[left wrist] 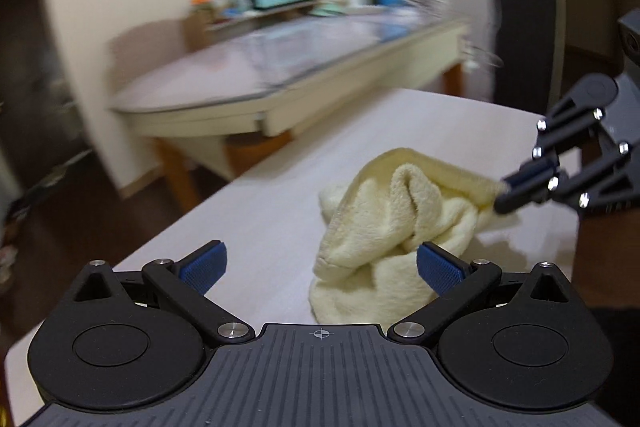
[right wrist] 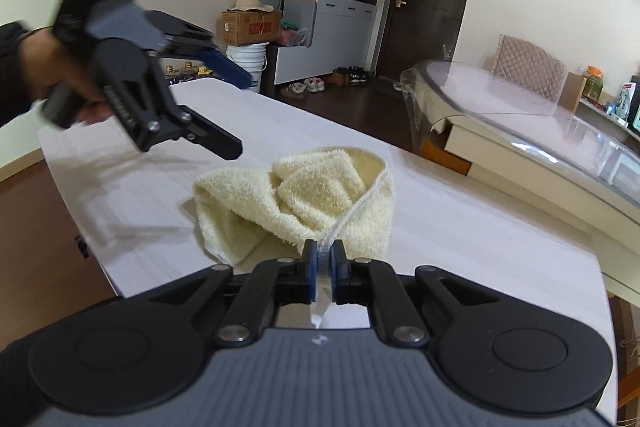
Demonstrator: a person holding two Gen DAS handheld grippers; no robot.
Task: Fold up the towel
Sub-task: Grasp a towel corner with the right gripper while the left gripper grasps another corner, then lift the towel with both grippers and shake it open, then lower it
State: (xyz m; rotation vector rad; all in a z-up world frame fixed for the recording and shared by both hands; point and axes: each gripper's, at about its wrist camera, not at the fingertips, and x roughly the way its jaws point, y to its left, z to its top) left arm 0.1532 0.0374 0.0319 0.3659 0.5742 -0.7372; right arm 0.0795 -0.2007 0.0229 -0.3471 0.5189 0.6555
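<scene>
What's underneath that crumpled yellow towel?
The towel lies bunched on the pale table, one edge pinched by the right gripper. Only bare tabletop shows around it; its folds hide whatever lies directly beneath.

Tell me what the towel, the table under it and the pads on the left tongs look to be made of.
Towel: pale yellow terry cloth, judging by its looped, fuzzy pile and stitched hem; soft, matte.
Table: whitish with faint wood-grain lines, smooth, low sheen; likely laminate, but painted wood is possible.
Pads on the open left tongs: blue with a fine grid texture, probably rubber or soft plastic.

One towel [right wrist: 304,195], two tables [right wrist: 400,187].
</scene>
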